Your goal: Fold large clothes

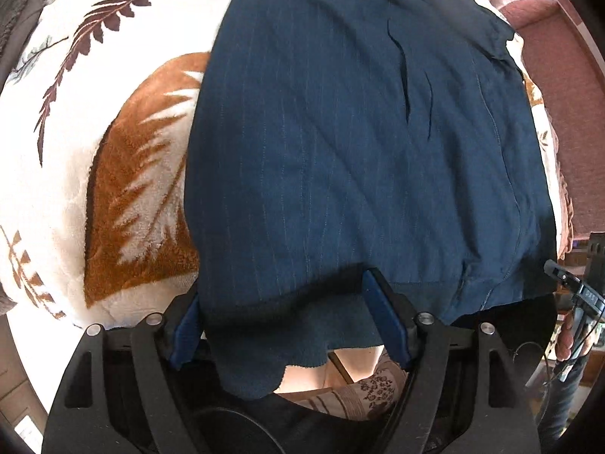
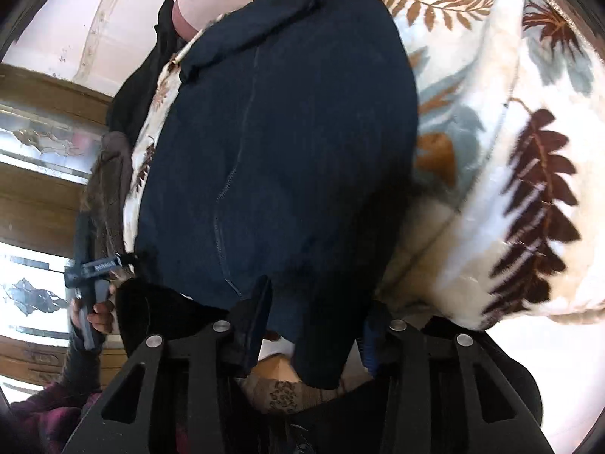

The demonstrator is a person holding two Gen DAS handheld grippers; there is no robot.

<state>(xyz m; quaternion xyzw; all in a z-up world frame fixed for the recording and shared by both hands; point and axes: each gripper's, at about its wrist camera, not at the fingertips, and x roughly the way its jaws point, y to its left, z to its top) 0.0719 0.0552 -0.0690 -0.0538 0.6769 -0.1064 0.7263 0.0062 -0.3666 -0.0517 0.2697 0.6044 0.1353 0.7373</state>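
Near hem of the navy garment [image 1: 340, 151] hangs between your left claw [image 1: 291, 325], jaws wide, no pinch. Right claw [image 2: 314, 336] half-closed around hem, grip unclear. Garment's on the leaf-print blanket [image 1: 94, 151], mid-fold. Next: clamp both, carry hem forward.

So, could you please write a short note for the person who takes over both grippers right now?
Left gripper: jaws wide, near hem of the navy garment between them, not pinched.
Right gripper: the other part of the near hem hangs between its jaws; whether it is gripped cannot be told.
The garment lies flat on the leaf-print blanket, near edge hanging over the side.
Done: garment spread out.
Left: probably grip the hem with both grippers and fold it away from you.
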